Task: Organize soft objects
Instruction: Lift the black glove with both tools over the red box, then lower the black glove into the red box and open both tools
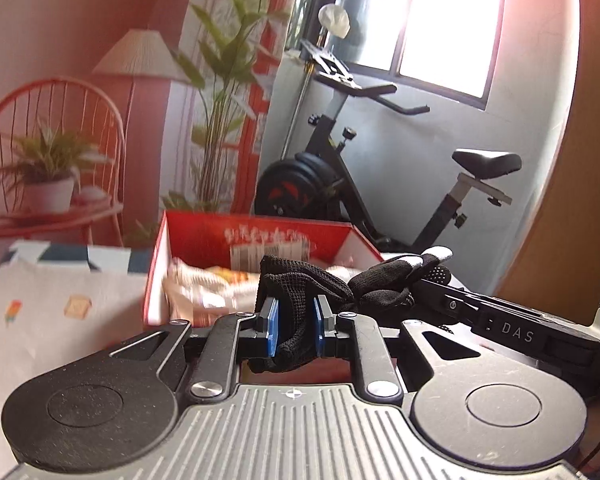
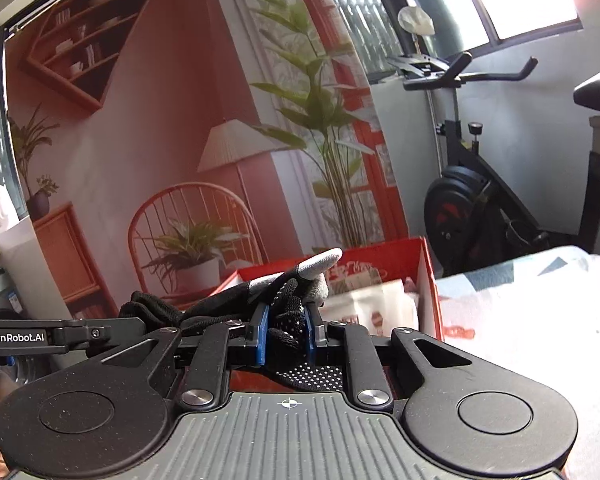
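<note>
Red box (image 1: 256, 236) sits just ahead of my left hand-held gripper (image 1: 296, 328), open top, snack packets (image 1: 204, 288) inside; same red box (image 2: 424, 280) lies ahead-right of my right hand-held gripper (image 2: 286, 332). Black glove (image 1: 300, 292) hangs stretched between both: left closed tight on its cuff end, right clamped on the finger end (image 2: 292, 308), grey fingertips poking forward above the box.
</note>
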Tool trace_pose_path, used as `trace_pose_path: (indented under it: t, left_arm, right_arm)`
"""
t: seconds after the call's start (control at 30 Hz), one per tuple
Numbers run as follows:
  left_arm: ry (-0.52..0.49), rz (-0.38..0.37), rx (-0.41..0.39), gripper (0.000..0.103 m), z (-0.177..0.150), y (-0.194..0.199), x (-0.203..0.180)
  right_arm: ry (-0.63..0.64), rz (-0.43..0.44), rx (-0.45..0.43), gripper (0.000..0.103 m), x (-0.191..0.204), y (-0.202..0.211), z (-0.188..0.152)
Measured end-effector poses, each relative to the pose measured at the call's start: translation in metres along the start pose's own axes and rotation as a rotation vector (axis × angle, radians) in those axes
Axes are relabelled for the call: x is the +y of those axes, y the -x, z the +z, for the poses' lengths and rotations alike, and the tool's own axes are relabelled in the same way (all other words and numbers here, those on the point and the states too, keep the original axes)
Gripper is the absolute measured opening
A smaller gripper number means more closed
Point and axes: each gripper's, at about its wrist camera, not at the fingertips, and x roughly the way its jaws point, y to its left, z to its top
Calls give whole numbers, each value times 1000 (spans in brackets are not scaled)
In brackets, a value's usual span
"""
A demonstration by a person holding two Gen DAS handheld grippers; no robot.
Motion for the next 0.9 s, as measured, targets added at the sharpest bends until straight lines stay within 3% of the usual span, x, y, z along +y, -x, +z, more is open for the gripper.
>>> trace_pose_path:
  t: [0.17, 0.3, 0.47, 0.63, 0.9]
  left_arm:
    - [-24, 26, -33, 19, 35, -16, 2]
    - [-30, 55, -19, 19, 52, -32, 8]
    - [2, 85, 70, 19, 55, -63, 22]
    - [36, 90, 147, 19, 48, -86, 32]
    - [67, 89, 241, 19, 39, -111, 44]
  right_arm:
    - [48, -5, -23, 16, 4, -31, 31]
    - [74, -7, 7, 16, 3, -63, 46]
    - [111, -45, 76, 16, 7, -97, 47]
    - [64, -88, 178, 17, -1, -123, 37]
    - [38, -126, 275, 17, -10, -140, 27]
